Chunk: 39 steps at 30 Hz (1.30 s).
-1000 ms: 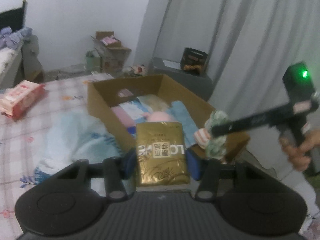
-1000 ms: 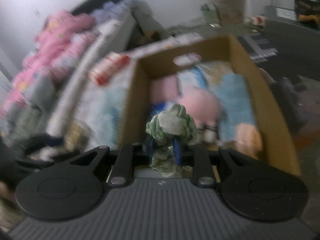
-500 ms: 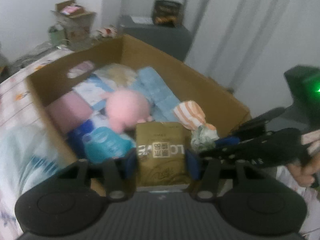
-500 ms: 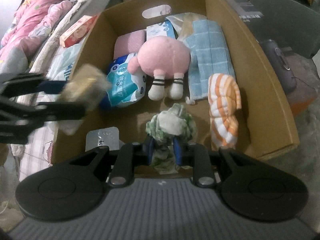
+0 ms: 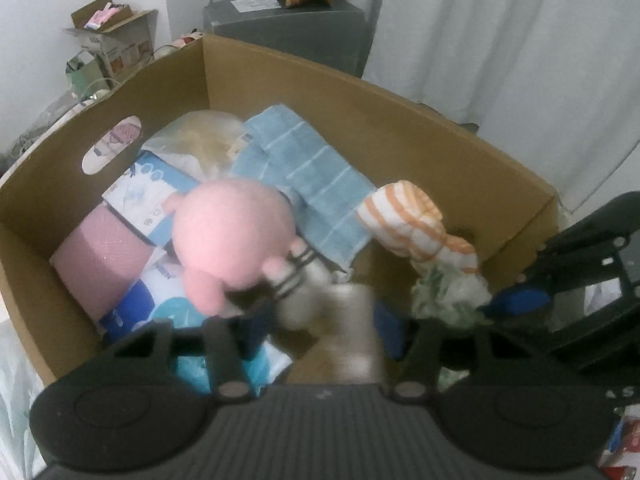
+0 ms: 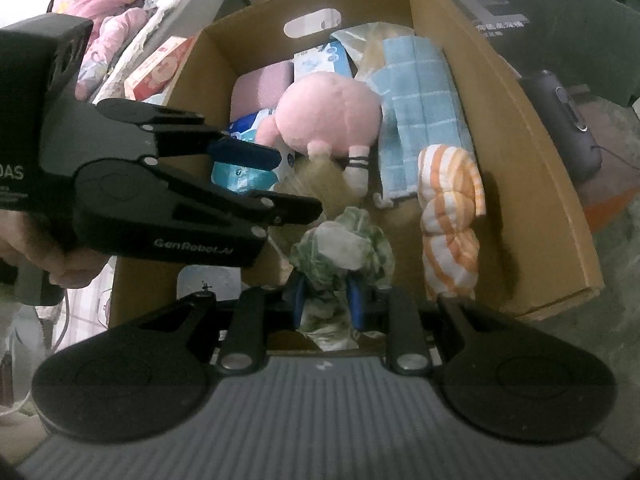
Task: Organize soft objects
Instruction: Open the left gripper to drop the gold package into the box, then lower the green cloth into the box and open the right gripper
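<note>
Your right gripper [image 6: 326,300] is clamped on the green-and-white crumpled cloth [image 6: 340,248], held low over the near end of the cardboard box [image 6: 520,152], just beside the orange-striped towel [image 6: 450,216]. Your left gripper [image 5: 316,330] has just been opening, and the gold packet [image 5: 344,328], a blur between its jaws, looks let go over the box floor by the pink plush [image 5: 236,236]. Blue towel [image 6: 420,104] and tissue packs [image 5: 156,192] lie deeper in the box.

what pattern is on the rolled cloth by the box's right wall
Orange and white stripes on the rolled cloth, clearest in the right wrist view.
</note>
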Motion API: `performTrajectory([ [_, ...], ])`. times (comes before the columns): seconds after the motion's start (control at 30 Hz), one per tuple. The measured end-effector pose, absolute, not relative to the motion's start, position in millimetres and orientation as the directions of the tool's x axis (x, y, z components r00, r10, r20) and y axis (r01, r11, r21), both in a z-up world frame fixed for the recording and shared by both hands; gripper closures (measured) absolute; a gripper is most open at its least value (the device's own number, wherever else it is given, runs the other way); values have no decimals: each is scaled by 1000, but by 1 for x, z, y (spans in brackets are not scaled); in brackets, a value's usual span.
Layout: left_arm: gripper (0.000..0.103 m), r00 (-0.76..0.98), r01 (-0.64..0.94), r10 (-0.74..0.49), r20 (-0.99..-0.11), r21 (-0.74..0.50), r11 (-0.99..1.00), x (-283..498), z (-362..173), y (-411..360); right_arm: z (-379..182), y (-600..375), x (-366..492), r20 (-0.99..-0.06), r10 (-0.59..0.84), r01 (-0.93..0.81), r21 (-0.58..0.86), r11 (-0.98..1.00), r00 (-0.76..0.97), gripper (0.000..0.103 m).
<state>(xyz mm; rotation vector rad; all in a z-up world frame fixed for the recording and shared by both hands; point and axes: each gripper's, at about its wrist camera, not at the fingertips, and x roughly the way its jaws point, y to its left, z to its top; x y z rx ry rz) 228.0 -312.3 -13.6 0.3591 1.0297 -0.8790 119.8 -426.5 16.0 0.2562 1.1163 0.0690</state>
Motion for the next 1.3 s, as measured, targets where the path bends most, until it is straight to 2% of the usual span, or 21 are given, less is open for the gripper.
performTrajectory([
  [0.5,42,325,689,-501,-802,-162,706,221,35,-248,18,-420,130,-900,153,95,209,973,408,80],
  [0.77,42,372,649,-515,-772,-180,739,204,51,-199,-14,-426,165,-959,97,154,142,978,264,78],
  [0.9,42,391,632,-531,-752,-199,749,201,56,-178,-15,-430,178,-964,124,188,171,967,236,76],
  [1.13,42,419,590,-536,-732,-229,774,200,57,-147,27,-410,190,-902,208,138,277,951,378,78],
  [1.3,42,418,572,-533,-736,-243,783,198,52,-135,-2,-404,204,-914,223,169,292,941,338,78],
])
